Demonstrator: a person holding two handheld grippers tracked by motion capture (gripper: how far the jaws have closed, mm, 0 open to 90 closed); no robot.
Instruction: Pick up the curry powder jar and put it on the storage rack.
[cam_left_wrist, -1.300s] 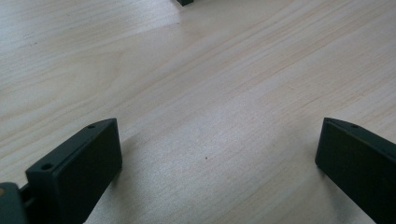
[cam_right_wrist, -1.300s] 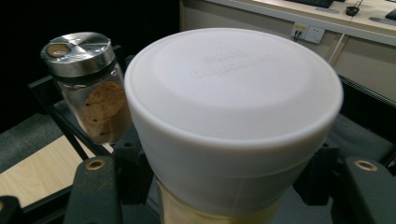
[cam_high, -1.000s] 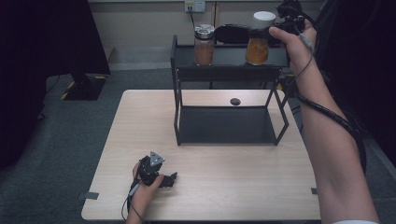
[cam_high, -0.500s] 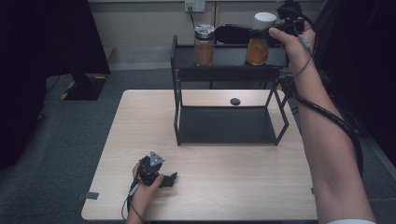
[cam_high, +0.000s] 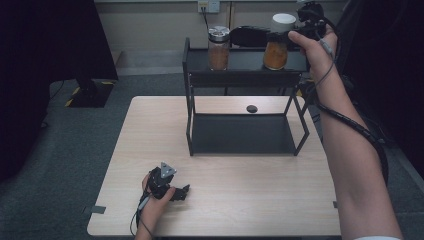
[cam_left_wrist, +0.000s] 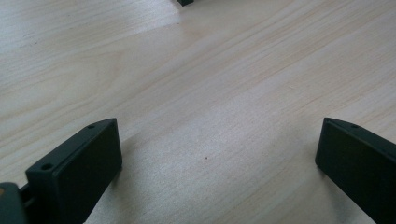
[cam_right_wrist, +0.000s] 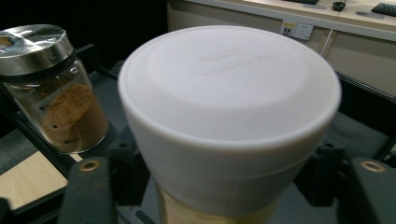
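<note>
1. The right gripper (cam_high: 295, 37) is up at the top shelf of the black metal rack (cam_high: 190, 80), jaws clenched around the white-lidded jar (cam_high: 277, 42) just under its lid. The jar's base seems to sit on the shelf, but I can't tell for sure.
2. The right gripper view puts you right on top of it: the white lid (cam_right_wrist: 229, 93) bulges between the two jaws, with faint embossed lettering I can't read, and a sliver of yellowish contents shows below, cut off by the bottom edge.
3. That same view shows the steel-lidded jar (cam_right_wrist: 49, 88) off to the side on the same shelf, brown powder inside, well apart from the held jar. In the high view it's the left one (cam_high: 218, 47).
4. The left gripper (cam_high: 182, 192) is resting low on the desk (cam_high: 250, 200) near the front edge, released, holding nothing. In the left gripper view the jaws stand wide apart over bare wood grain (cam_left_wrist: 210, 93).
5. The high view shows a small dark round thing (cam_high: 252, 108) on the desk behind the rack; too small to tell what it is.
6. A dark object lies on the shelf behind the jars, mostly hidden.
</note>
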